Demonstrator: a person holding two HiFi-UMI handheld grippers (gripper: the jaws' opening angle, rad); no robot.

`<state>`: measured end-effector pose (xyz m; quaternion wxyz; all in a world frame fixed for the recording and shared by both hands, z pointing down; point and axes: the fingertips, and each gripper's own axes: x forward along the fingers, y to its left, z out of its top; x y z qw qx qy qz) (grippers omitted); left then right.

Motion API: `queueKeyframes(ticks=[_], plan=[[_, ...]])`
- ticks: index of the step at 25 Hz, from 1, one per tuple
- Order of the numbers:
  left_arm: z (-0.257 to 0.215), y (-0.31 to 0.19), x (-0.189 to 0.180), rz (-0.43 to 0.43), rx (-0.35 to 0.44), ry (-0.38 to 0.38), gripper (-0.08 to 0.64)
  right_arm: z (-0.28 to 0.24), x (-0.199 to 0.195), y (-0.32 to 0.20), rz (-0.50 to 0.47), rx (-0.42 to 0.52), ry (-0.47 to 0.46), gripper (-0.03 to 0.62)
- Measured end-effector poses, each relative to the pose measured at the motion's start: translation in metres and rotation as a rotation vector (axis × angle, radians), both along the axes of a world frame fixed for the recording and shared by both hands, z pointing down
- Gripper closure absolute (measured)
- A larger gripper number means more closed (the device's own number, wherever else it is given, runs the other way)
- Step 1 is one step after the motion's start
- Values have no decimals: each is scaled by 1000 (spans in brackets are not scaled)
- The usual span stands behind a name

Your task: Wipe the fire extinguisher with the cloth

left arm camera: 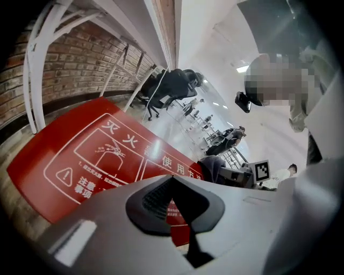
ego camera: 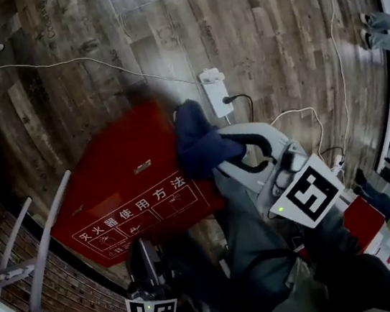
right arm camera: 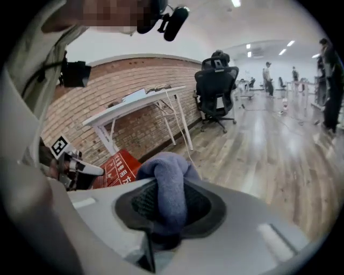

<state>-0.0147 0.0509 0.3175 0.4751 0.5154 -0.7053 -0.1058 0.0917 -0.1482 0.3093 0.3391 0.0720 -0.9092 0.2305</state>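
Between the jaws of the right gripper (right arm camera: 167, 212) we pinch a bunched blue cloth (right arm camera: 167, 172). A wad bulges past the tips, so fabric rather than plastic would meet the surface. The cloth sits over the right-hand edge of the red fire extinguisher box (ego camera: 132, 197); whether it touches, we cannot tell. The box lies tilted on the wooden floor (ego camera: 248, 27) at the foot of the brick wall (ego camera: 65, 309). Our left gripper (left arm camera: 173, 209), jaws pressed together and empty, faces the printed lid, probably to steady it.
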Motion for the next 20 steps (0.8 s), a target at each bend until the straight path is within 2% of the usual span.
queueKeyframes(ticks=[1,2,5,8,10,12,14,16,17,18,20], plan=[[0,-5,0,-17,-5,-7,561,5,-2,-14,-37,-69,-4,503],[0,-9,0,-37,-13,-15,561,12,-8,-25,-114,-123,-12,503],[2,-17,-1,-103,-46,-40,561,39,-45,-39,-402,-298,-52,503],[6,-22,-3,-142,-77,-49,561,60,-81,-9,-763,-516,-112,503],[9,-24,-3,-154,-97,-48,561,68,-93,23,-962,-676,-102,503],[6,-26,-6,-142,-120,-56,561,71,-100,45,-1066,-812,-70,503],[-4,-32,-19,-94,-143,-63,561,71,-101,52,-1110,-907,-37,503],[-16,-43,-38,7,-164,-51,561,72,-99,54,-1144,-964,7,503],[-22,-48,-48,70,-178,-42,561,72,-98,54,-1172,-959,32,503],[-27,-53,-58,131,-195,-42,561,73,-97,51,-1206,-921,59,503],[-35,-61,-79,239,-233,-72,561,74,-98,34,-1249,-780,93,503]])
